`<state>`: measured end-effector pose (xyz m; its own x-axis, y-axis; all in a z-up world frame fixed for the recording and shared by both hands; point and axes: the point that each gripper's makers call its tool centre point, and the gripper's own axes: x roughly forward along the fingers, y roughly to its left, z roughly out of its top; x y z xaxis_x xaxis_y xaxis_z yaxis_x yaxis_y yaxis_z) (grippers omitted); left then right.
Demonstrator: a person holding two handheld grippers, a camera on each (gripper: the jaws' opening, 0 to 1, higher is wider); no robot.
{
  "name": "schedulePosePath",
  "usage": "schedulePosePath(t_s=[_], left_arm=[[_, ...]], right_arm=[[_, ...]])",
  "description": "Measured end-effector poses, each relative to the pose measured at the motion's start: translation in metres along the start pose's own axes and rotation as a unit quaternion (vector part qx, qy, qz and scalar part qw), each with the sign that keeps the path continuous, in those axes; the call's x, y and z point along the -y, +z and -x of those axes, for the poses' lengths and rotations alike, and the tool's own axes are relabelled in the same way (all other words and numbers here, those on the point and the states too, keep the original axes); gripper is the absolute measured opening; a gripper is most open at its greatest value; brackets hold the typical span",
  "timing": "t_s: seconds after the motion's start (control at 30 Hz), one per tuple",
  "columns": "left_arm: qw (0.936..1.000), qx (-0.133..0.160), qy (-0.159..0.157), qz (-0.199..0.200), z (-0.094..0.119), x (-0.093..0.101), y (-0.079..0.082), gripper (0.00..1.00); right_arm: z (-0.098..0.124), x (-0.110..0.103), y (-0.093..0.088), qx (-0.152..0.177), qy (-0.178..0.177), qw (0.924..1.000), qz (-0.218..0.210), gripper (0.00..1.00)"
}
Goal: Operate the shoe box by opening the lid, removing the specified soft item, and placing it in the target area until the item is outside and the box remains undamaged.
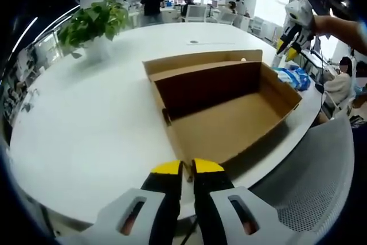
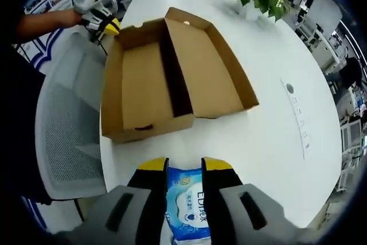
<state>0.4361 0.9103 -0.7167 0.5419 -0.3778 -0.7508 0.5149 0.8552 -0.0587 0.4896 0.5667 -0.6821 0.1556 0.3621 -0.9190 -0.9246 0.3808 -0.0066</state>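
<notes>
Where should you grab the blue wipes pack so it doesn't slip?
Grip the wipes pack across its short width, at the end facing the shoe box, coming in low along the white table. It lies flat and looks soft and thin, so squeezing its two long edges suits it. The right gripper already has its fingers on both sides, though whether they pinch it cannot be told.

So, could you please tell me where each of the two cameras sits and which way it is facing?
Left gripper view: rides the left gripper, whose yellow-tipped jaws are nearly shut at the near edge of the open brown cardboard shoe box, looking across the round white table to the right gripper.
Right gripper view: rides the right gripper, shut on a blue-and-white soft wipes pack, facing the box from its other end; a sleeve and the left gripper show beyond.
Shared: box, table, green potted plant, grey mesh chair.
</notes>
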Motion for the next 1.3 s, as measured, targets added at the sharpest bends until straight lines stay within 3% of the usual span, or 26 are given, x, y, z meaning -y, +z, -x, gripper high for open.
schedulePosePath(t_s=[0.3,0.53,0.73,0.83,0.9,1.0,1.13,1.3], left_arm=[[1.0,-0.003,-0.002,0.0,0.0,0.001,0.0,0.03],[1.0,-0.005,-0.005,-0.001,0.0,0.001,0.001,0.03],[1.0,-0.004,-0.007,0.0,0.0,0.001,0.001,0.04],[1.0,-0.002,-0.008,0.003,0.0,0.001,0.002,0.04],[1.0,-0.002,-0.007,0.001,0.0,0.001,0.002,0.03],[1.0,-0.002,-0.006,0.002,0.0,0.001,0.002,0.03],[1.0,-0.002,-0.006,0.004,0.0,0.0,0.001,0.03],[1.0,-0.001,-0.007,0.005,-0.001,0.0,0.001,0.03]], right_arm=[[-0.011,-0.007,0.006,0.024,-0.013,0.9987,-0.042,0.19],[-0.025,-0.012,0.017,0.058,-0.05,0.9928,-0.092,0.16],[-0.03,-0.005,0.025,0.089,-0.09,0.9797,-0.156,0.13],[-0.029,0.008,0.027,0.112,-0.11,0.9627,-0.22,0.14],[-0.027,0.015,0.03,0.127,-0.118,0.955,-0.241,0.14],[-0.027,0.022,0.029,0.128,-0.129,0.9522,-0.246,0.13],[-0.028,0.032,0.033,0.151,-0.128,0.9314,-0.306,0.13],[-0.029,0.04,0.04,0.156,-0.127,0.9287,-0.312,0.13]])
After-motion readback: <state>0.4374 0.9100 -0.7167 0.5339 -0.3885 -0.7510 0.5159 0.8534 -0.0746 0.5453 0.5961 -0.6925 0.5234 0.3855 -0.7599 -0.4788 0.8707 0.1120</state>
